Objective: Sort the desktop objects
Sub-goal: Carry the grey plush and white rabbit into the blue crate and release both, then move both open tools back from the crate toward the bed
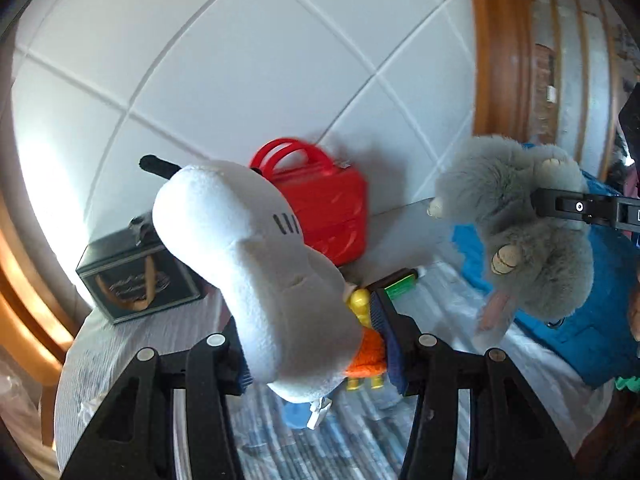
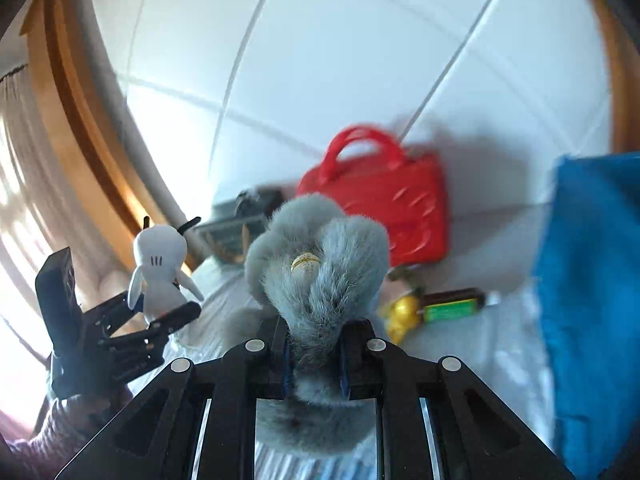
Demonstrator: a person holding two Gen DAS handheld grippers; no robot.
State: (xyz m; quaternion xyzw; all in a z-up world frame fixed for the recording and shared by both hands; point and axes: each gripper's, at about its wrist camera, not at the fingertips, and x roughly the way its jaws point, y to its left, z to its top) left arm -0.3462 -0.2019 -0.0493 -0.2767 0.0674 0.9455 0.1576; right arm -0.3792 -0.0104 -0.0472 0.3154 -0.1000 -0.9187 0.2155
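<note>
The left tongs (image 1: 316, 344) squeeze a white plush dog (image 1: 256, 276), and the right tongs (image 2: 316, 360) squeeze a fluffy grey plush (image 2: 320, 264). Both toys hang in the air above the surface (image 1: 460, 320), in front of the red bag (image 2: 384, 200), likely so they can be carried off together to one spot. A yellow toy (image 2: 402, 312) and a green-label tube (image 2: 452, 306) lie below the red bag, not yet sorted.

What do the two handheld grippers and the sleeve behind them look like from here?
Both the left gripper and the right gripper are matte black linkage frames with round silver pivot pins and blue finger pads. A pinkish knit sleeve shows behind the left one.
</note>
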